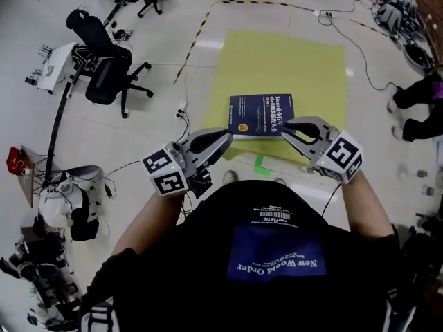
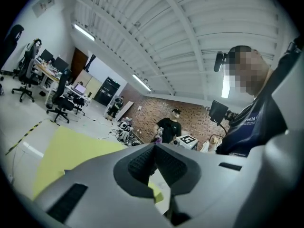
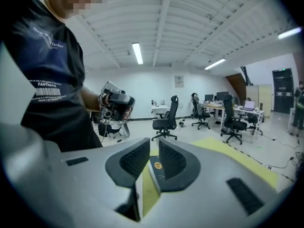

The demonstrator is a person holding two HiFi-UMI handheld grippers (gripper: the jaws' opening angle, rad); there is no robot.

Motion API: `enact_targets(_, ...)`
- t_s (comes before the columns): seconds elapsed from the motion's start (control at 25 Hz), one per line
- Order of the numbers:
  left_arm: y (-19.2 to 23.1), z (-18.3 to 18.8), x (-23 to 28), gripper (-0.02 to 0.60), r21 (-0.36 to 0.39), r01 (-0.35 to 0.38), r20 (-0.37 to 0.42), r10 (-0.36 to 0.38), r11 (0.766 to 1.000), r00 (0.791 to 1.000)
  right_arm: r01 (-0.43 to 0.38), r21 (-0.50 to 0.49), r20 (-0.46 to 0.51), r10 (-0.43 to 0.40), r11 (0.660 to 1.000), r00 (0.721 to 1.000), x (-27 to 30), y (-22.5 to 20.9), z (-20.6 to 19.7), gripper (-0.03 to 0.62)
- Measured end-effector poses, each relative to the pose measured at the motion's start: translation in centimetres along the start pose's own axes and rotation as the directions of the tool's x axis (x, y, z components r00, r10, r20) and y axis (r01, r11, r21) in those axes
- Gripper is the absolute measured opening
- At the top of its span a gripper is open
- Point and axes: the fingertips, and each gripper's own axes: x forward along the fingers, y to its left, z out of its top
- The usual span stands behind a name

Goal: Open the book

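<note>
Book [image 1: 261, 115], blue-covered and closed, lies flat on the yellow mat [image 1: 291, 61], just ahead of both pairs of jaws. The left gripper [image 1: 227, 138] has its jaws pressed together with nothing between them. Its tips are just beside the book's near left corner, and its own view shows only a strip of mat below the closed tips. The right gripper [image 1: 287, 126] holds its jaws a narrow slit apart, with the tips at the book's near right corner. Through that slit, its own view shows the book's edge and cover just beyond the jaws. It seems unpinched, though the wide lens makes contact hard to judge.
</note>
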Motion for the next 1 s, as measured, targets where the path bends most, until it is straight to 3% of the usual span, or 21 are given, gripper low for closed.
enact_targets(0.16, 3.0, -1.7, -0.9, 0.006, 0.002, 0.065, -0.052, -0.065, 0.998, 0.997, 0.023, -0.062, -0.153, -0.032, 0.998, 0.988, 3.2, 0.3, -1.7, 0.053)
enact_targets(0.4, 8.7, -5.1, -0.5, 0.006, 0.023, 0.123, -0.166, -0.118, 0.992, 0.979, 0.046, -0.166, -0.340, -0.101, 0.985, 0.935, 8.1, -1.1, -6.8, 0.090)
enact_targets(0.68, 11.2, -10.8, 0.3, 0.006, -0.033, 0.131, -0.169, -0.135, 0.991, 0.976, -0.159, -0.388, -0.540, -0.084, 0.908, 0.837, 13.5, -0.4, -16.1, 0.196)
enact_targets(0.84, 11.0, -13.7, 0.4, 0.006, -0.067, 0.151, -0.166, -0.160, 0.986, 0.973, -0.243, -0.497, -0.613, -0.139, 0.833, 0.778, 15.2, -0.4, -19.7, 0.201)
enact_targets(1.0, 11.1, -15.2, 0.1, 0.006, -0.099, 0.144, -0.169, -0.159, 0.985, 0.973, -0.273, -0.516, -0.651, -0.165, 0.812, 0.741, 15.4, -1.0, -21.9, 0.201)
